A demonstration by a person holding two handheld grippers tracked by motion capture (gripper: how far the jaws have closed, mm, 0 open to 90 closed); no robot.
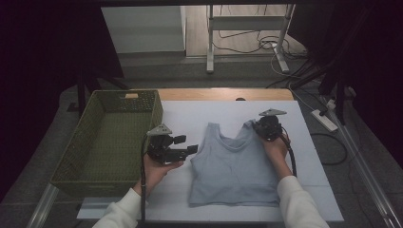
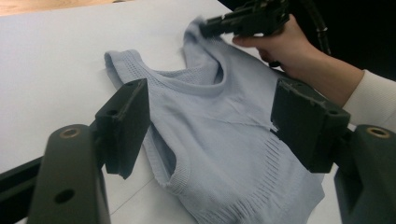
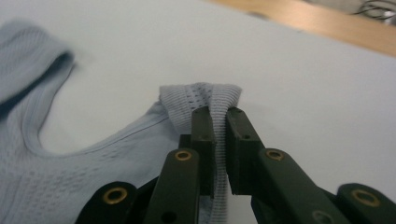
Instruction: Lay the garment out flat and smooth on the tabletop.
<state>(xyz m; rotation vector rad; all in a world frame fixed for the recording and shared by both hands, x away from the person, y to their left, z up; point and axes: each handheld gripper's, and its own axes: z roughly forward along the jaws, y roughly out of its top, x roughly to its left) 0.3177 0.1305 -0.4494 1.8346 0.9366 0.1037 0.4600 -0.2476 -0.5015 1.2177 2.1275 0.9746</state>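
Pale blue tank top [image 1: 234,164] laid flat on white bench [image 1: 313,156]. Left tool [image 1: 190,148] held released beside top's left edge, nothing gripped. Right strap [image 3: 201,100] clamped by right tool [image 3: 219,140]. Green woven basket [image 1: 78,147] set at far left.

A pale blue knitted tank top [image 1: 234,166] lies face up on the white table sheet, hem toward the person and neckline away. Its body lies mostly flat, with ribbed edging at the scooped neck and armholes and bands of openwork mesh across the chest. The left shoulder strap lies flat on the sheet; the right strap [image 3: 205,100] is bunched and raised off it.
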